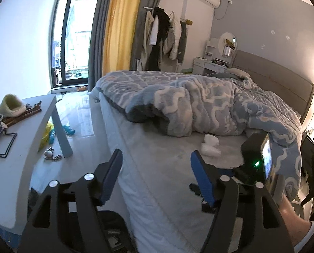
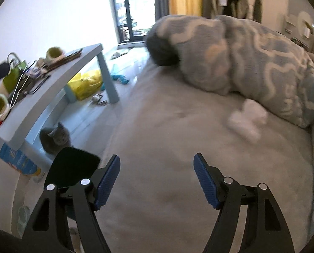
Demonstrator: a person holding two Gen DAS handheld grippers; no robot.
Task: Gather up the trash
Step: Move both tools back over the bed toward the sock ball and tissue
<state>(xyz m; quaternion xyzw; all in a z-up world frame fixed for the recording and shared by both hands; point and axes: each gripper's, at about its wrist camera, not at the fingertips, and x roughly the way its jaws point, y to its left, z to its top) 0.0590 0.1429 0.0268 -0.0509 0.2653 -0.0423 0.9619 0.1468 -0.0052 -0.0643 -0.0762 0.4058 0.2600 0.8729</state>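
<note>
Crumpled white tissues point(image 1: 210, 145) lie on the grey bed sheet point(image 1: 157, 179), just below the edge of the blue-and-white patterned blanket point(image 1: 199, 105). My left gripper point(image 1: 156, 156) hovers over the bed's near corner, open and empty, with the tissues ahead and to its right. In the right wrist view the same tissues point(image 2: 247, 120) look blurred, ahead and to the right of my right gripper point(image 2: 157, 158). That gripper is also open with nothing between its blue pads. A lit screen point(image 1: 266, 160) on the right-hand device and a person's forearm point(image 1: 292, 217) show at the right edge.
A low grey table point(image 2: 57, 88) left of the bed carries slippers, a green bag and clutter. Under and beside it are a yellow plastic bag point(image 2: 85, 83), blue toys and a grey cat point(image 2: 55, 139). A black flat object point(image 2: 72, 166) sits beside my right gripper's left finger.
</note>
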